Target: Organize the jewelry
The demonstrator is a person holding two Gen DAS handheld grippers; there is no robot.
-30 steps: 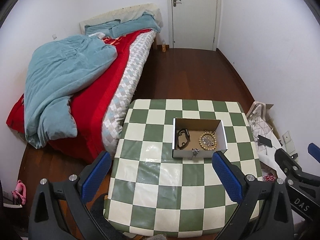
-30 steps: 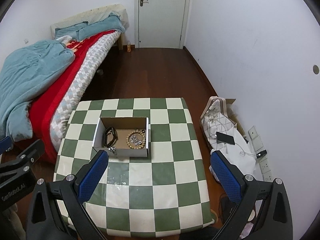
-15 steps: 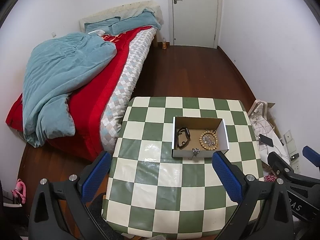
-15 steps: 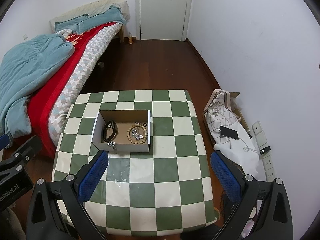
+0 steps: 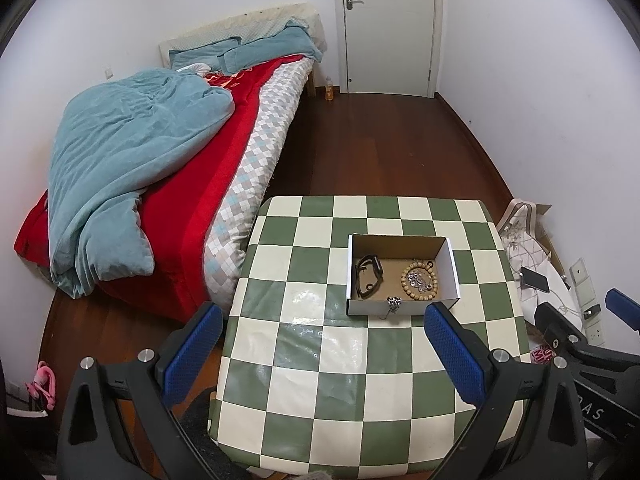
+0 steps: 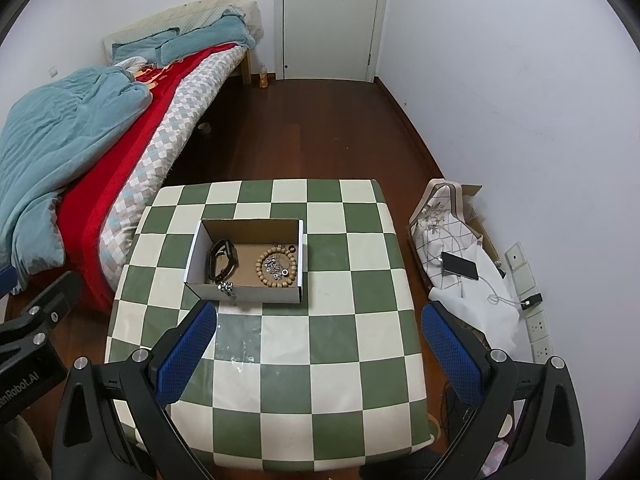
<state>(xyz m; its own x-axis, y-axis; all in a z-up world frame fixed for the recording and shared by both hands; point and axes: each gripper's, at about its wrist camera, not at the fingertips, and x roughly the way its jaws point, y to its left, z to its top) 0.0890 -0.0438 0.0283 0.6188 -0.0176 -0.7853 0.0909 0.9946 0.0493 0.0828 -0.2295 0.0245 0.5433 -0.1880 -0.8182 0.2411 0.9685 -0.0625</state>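
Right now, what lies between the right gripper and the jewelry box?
Only bare checkered tablecloth separates the right gripper from the box, per the right wrist view.

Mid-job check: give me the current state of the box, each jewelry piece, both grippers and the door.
Cardboard box: open, on the checkered table.
Black watch band: inside box, left side.
Wooden bead bracelet: inside box, lying flat.
Silver chain: draped over the box's near wall.
Left gripper: jaws open, empty.
Right gripper: jaws open, empty.
Door: closed.
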